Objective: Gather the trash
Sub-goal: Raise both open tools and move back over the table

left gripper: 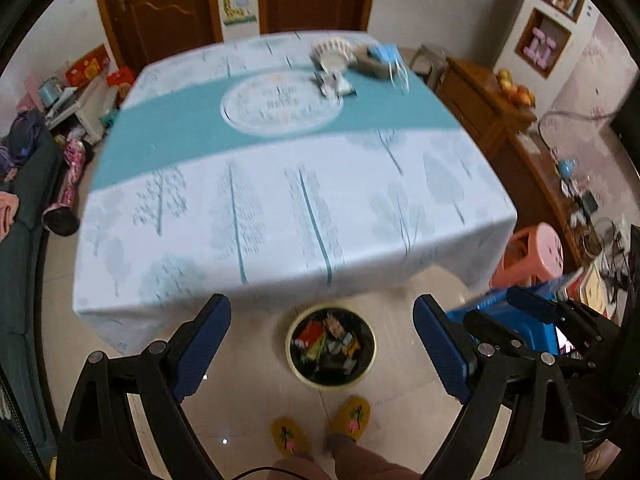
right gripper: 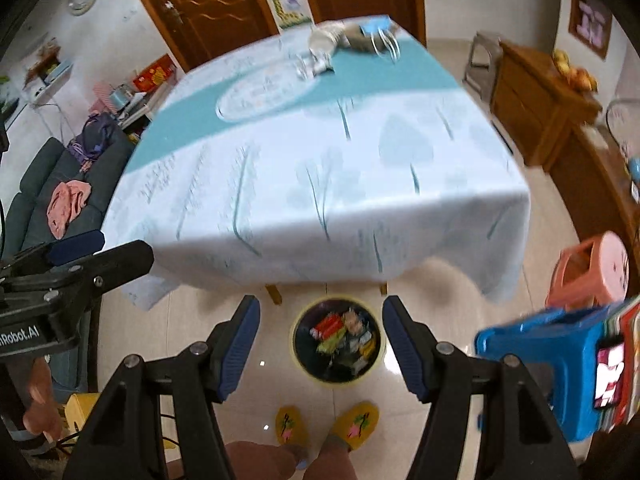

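Note:
A round yellow-rimmed trash bin [left gripper: 331, 347] stands on the floor in front of the table, with several colourful wrappers inside; it also shows in the right wrist view [right gripper: 337, 344]. My left gripper [left gripper: 322, 340] is open and empty, held high above the bin. My right gripper [right gripper: 320, 340] is open and empty, also above the bin. The right gripper shows at the right of the left wrist view [left gripper: 532, 312], and the left gripper at the left of the right wrist view [right gripper: 88, 256]. The table [left gripper: 280, 208] has a blue-and-white cloth.
At the table's far end sit a white dish [left gripper: 332, 56], a tissue box [left gripper: 378, 60] and small items [left gripper: 332, 84]. A blue stool [right gripper: 560, 364] and a pink stool [right gripper: 592, 272] stand at right. A sofa [right gripper: 52, 192] is at left. The person's yellow slippers [right gripper: 356, 424] are below.

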A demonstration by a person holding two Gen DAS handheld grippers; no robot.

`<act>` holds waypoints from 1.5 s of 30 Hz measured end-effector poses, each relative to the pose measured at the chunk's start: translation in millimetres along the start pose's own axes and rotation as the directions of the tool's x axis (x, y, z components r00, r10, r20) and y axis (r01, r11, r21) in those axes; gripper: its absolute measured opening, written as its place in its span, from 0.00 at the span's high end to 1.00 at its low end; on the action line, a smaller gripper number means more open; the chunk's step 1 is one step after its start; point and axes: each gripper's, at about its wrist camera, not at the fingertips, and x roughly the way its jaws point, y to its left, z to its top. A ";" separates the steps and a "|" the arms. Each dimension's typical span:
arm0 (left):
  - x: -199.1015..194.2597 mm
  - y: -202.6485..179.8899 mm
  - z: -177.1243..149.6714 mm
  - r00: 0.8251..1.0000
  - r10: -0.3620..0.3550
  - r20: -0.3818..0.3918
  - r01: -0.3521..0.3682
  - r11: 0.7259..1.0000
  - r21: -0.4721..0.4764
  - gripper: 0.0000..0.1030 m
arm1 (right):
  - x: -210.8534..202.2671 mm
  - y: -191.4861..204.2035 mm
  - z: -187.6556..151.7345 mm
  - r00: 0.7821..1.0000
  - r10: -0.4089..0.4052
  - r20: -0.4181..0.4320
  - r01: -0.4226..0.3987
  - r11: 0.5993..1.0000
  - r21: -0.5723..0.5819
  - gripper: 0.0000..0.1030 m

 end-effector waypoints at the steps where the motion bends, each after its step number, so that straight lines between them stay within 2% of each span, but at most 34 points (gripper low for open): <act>1: -3.9 0.4 3.6 1.000 0.004 0.013 -0.004 1.000 -0.006 0.11 | -2.9 -0.2 7.2 1.000 0.003 0.014 -0.003 1.000 -0.014 0.38; 11: -10.0 9.2 43.4 0.997 0.046 0.065 -0.043 0.998 -0.040 0.11 | -0.9 -2.4 63.8 0.998 0.024 0.061 -0.021 0.998 -0.061 0.38; 17: 10.2 24.4 91.0 0.999 0.017 0.045 -0.015 0.999 -0.050 0.11 | 18.2 -5.3 102.1 0.998 0.016 0.067 -0.014 0.999 -0.030 0.38; 21: 30.4 36.0 138.6 0.999 -0.004 0.039 0.004 1.000 -0.004 0.11 | 35.0 -3.0 130.4 0.998 -0.006 0.067 0.006 1.000 -0.009 0.38; 29: 87.0 60.9 233.8 1.000 -0.029 -0.001 0.028 0.990 0.137 0.11 | 94.5 5.8 217.1 0.998 -0.037 0.045 0.034 0.997 0.065 0.38; 33: 120.6 77.3 265.1 1.000 -0.009 -0.022 0.012 0.987 0.163 0.11 | 135.8 13.0 254.8 0.998 -0.055 0.021 0.054 0.996 0.070 0.38; 35: 141.7 85.5 281.8 0.998 -0.020 -0.052 0.029 0.986 0.164 0.12 | 159.1 15.3 272.9 0.998 -0.068 0.007 0.067 0.995 0.068 0.38; 39: 170.8 94.8 303.3 0.994 -0.047 -0.094 0.062 0.986 0.157 0.12 | 199.3 14.5 297.1 0.996 -0.086 -0.030 0.088 0.993 0.081 0.30; 45: 198.3 97.7 318.3 0.987 -0.085 -0.136 0.107 0.981 0.162 0.12 | 238.4 14.3 312.6 0.989 -0.121 -0.082 0.127 0.989 0.074 0.30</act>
